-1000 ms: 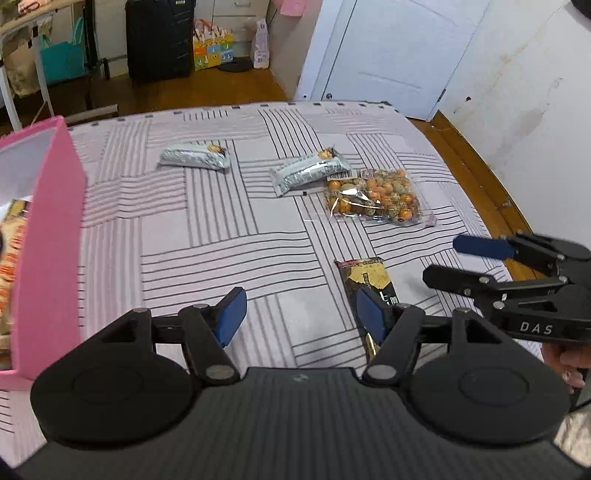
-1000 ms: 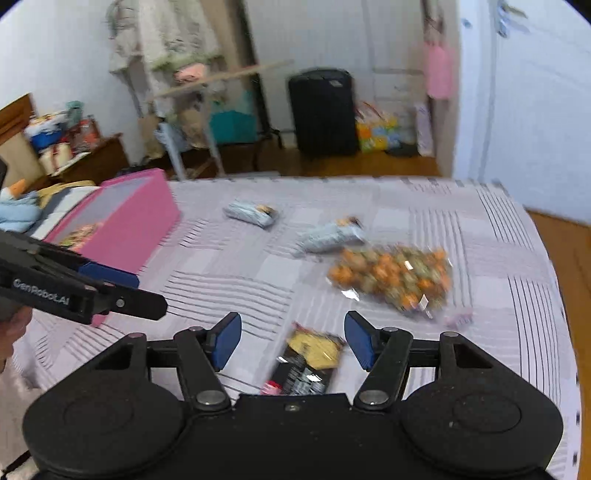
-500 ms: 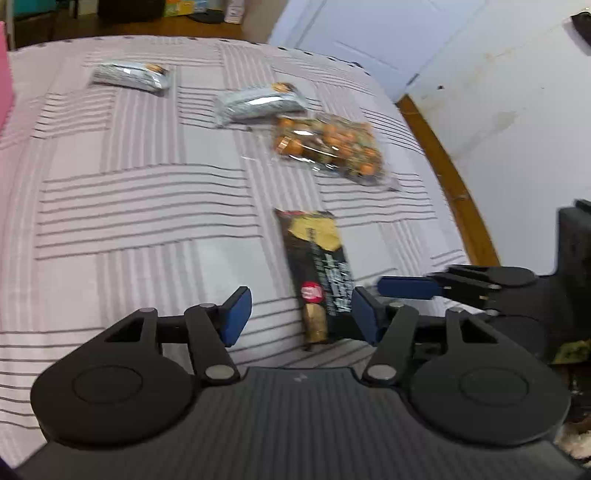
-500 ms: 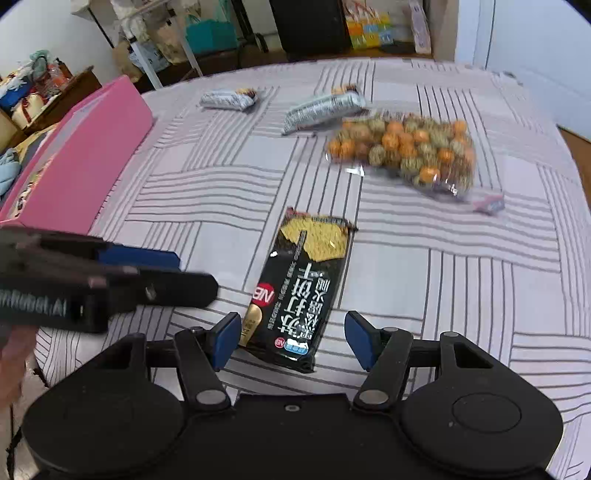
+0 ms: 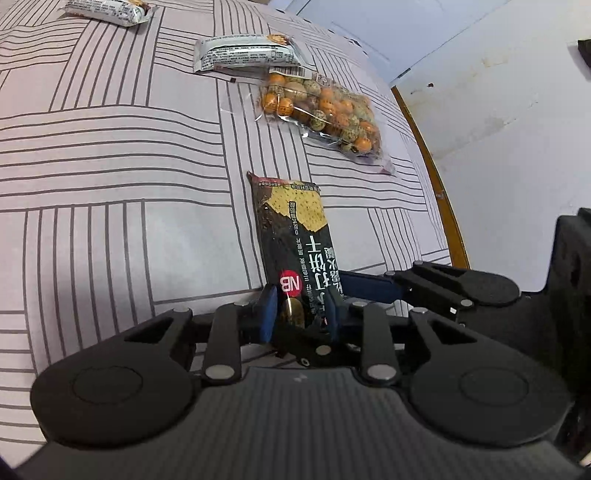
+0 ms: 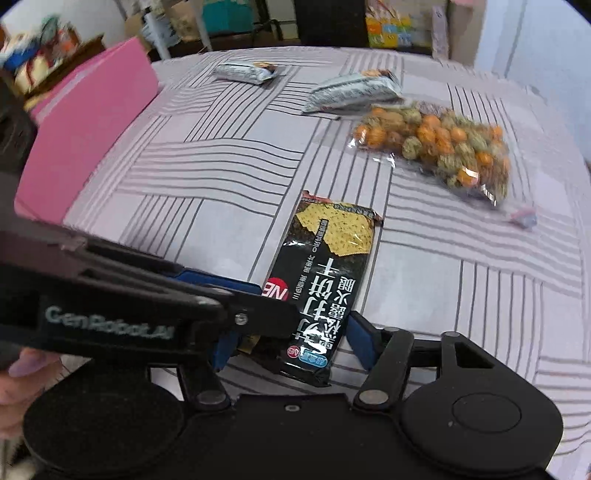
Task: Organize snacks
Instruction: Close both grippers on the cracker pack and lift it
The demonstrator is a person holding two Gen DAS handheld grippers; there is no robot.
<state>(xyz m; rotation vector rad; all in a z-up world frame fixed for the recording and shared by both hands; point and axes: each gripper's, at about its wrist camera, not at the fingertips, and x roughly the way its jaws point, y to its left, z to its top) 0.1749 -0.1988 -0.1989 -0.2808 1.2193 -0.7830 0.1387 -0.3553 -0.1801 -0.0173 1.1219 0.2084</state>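
Note:
A black cracker packet (image 5: 295,236) lies on the striped bed cover; it also shows in the right wrist view (image 6: 325,273). My left gripper (image 5: 300,308) is shut on the near end of the black cracker packet. My right gripper (image 6: 291,343) is open with its jaws on either side of the same end of the packet, and the left gripper's finger (image 6: 207,291) crosses in front of it. A clear bag of orange and green nuts (image 6: 439,147) and two silver snack bars (image 6: 354,92) (image 6: 245,72) lie farther back.
A pink box (image 6: 85,136) stands at the left of the bed. The bed's right edge runs along a wooden floor strip (image 5: 436,184) and a white wall. Furniture and a black suitcase (image 6: 328,18) stand behind the bed.
Both grippers have moved down and forward to the black packet. My left gripper has closed on its near end. The right gripper's jaws have come in around it.

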